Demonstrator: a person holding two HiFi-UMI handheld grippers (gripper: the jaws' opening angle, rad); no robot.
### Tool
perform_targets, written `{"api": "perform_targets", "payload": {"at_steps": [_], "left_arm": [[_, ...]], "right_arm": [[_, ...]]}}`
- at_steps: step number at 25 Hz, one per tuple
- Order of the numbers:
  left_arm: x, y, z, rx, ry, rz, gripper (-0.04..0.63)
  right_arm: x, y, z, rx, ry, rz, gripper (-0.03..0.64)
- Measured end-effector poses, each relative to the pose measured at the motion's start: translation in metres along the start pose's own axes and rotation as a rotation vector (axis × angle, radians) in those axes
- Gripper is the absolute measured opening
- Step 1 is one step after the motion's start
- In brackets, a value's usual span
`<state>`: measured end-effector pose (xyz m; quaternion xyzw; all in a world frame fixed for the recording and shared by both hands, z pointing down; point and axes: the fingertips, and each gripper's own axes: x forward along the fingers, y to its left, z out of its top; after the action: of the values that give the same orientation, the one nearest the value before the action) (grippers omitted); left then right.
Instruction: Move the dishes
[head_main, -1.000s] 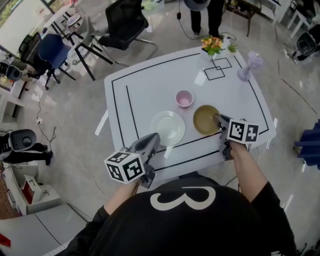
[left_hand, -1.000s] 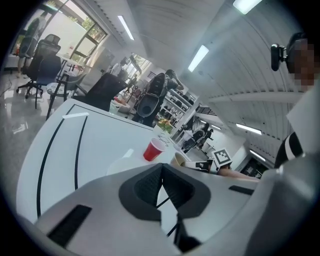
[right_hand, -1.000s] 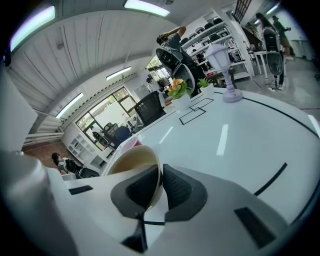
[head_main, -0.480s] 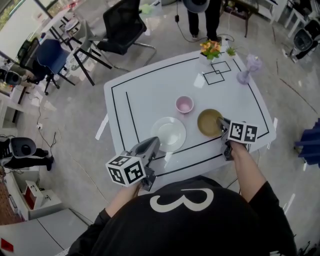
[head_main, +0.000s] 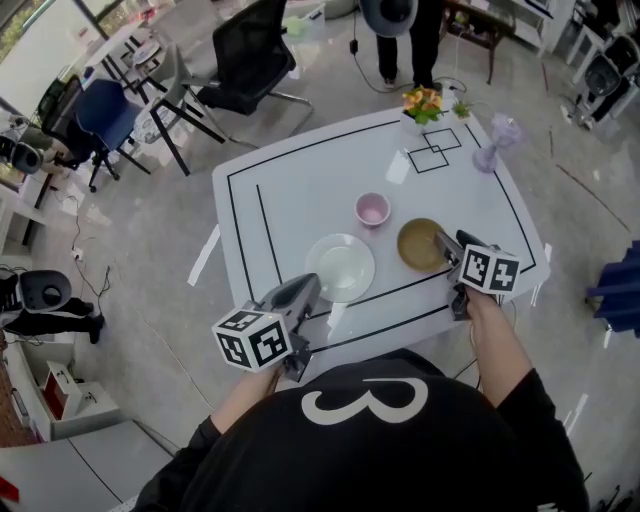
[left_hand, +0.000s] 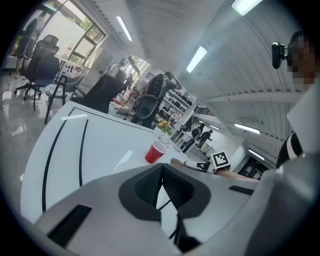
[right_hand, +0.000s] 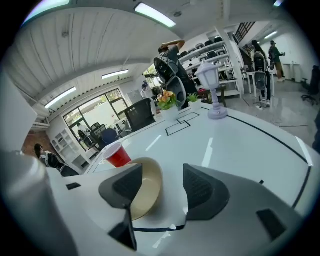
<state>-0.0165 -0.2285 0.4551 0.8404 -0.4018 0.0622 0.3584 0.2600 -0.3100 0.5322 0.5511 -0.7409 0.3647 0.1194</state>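
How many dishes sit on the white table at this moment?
3: a cup near the middle of the table, a white plate nearer the front edge, a tan bowl right of the plate. None seems hidden.

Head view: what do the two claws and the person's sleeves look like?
Left claw and right claw have smooth grey shells, each bearing a white cube with black square markers. Inner pads are dark and ribbed. The person wears a black top with a white figure.

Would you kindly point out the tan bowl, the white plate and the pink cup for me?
Tan bowl (head_main: 418, 245), head view, on its inside bottom.
White plate (head_main: 340, 268), head view, on its centre.
Pink cup (head_main: 372, 209), head view, on its open mouth.
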Motion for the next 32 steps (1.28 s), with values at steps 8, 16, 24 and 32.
{"api": "perform_targets", "payload": {"at_steps": [8, 16, 24, 32], "left_arm": [[-0.023, -0.007, 0.013, 0.065, -0.047, -0.01, 0.003], [-0.053, -0.036, 0.017, 0.126, -0.094, -0.069, 0.003], [-0.091, -0.079, 0.031, 0.192, -0.154, -0.17, 0.003], [-0.11, -0.096, 0.03, 0.21, -0.202, -0.203, 0.002]], "right_arm": [[-0.046, 0.053, 0.024, -0.162, -0.159, 0.097, 0.256], [-0.106, 0.152, 0.019, -0.245, -0.227, 0.391, 0.125], [-0.157, 0.222, 0.003, -0.324, -0.321, 0.626, 0.009], [-0.167, 0.249, -0.025, -0.271, -0.295, 0.735, 0.009]]}}
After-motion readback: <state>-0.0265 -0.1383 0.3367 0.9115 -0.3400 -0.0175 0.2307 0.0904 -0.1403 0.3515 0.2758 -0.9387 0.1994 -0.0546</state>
